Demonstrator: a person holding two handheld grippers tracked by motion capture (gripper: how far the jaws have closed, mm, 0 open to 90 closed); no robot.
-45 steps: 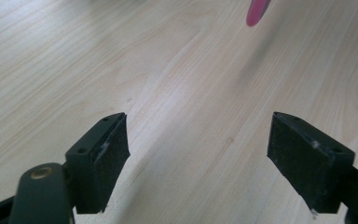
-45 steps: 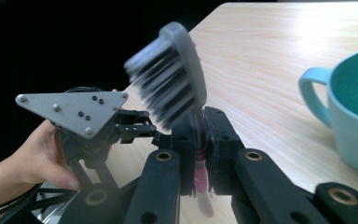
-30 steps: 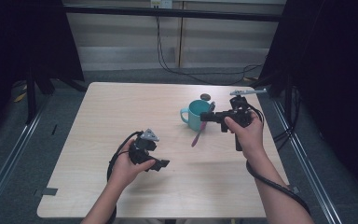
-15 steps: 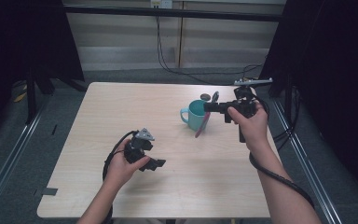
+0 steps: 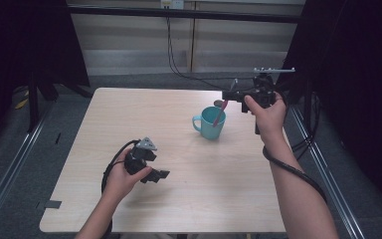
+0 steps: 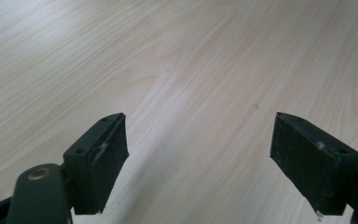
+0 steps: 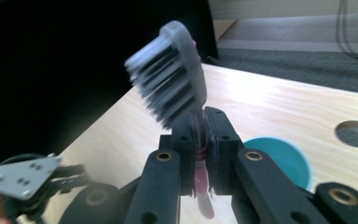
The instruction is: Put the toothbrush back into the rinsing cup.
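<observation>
My right gripper (image 5: 230,94) is shut on a toothbrush (image 5: 221,113) with a pink handle, held in the air over the far right of the table. Its handle hangs down toward the mouth of a teal mug (image 5: 210,127); whether its end is inside the mug I cannot tell. In the right gripper view the grey bristled head (image 7: 170,74) sticks up above the shut right gripper (image 7: 200,135), and the mug (image 7: 284,161) lies below. My left gripper (image 5: 158,175) rests low on the near left of the table, open with nothing between its pads (image 6: 105,156).
The light wooden table (image 5: 144,114) has a round hole (image 7: 354,133) near its far edge beyond the mug. Dark curtains flank both sides. Cables trail from both grippers, one looping off the right edge (image 5: 298,174).
My right hand has risen and moved toward the table's far side, carrying the toothbrush from beside the mug to above its mouth. The left hand has shifted only slightly.
</observation>
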